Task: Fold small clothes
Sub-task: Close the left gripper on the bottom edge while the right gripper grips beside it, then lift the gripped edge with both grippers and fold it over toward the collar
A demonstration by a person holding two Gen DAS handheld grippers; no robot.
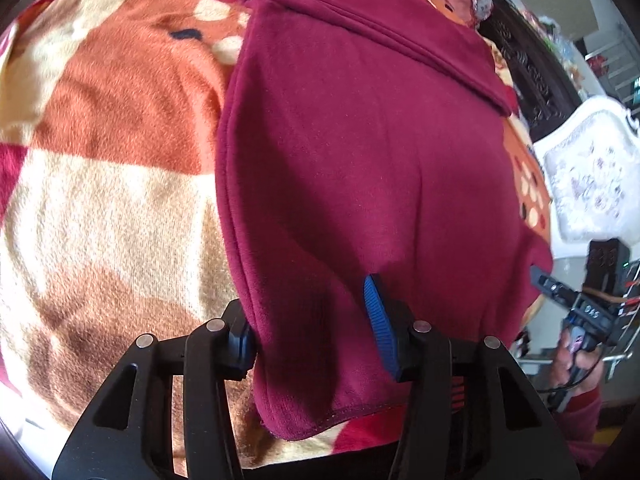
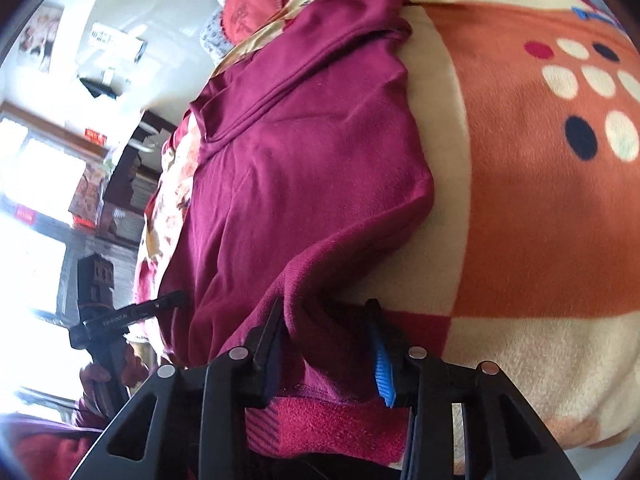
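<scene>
The maroon garment [image 1: 360, 152] lay folded on the patterned blanket [image 1: 112, 208]; both the left gripper [image 1: 312, 320] and right gripper [image 2: 328, 344] had jaws spread, cloth loose between them.

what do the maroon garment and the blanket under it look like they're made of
Maroon garment: likely soft fleece or brushed knit, matte, with a fine nap and stitched hems. Patterned blanket: probably plush synthetic fleece, its fuzzy pile visibly catching light.
</scene>
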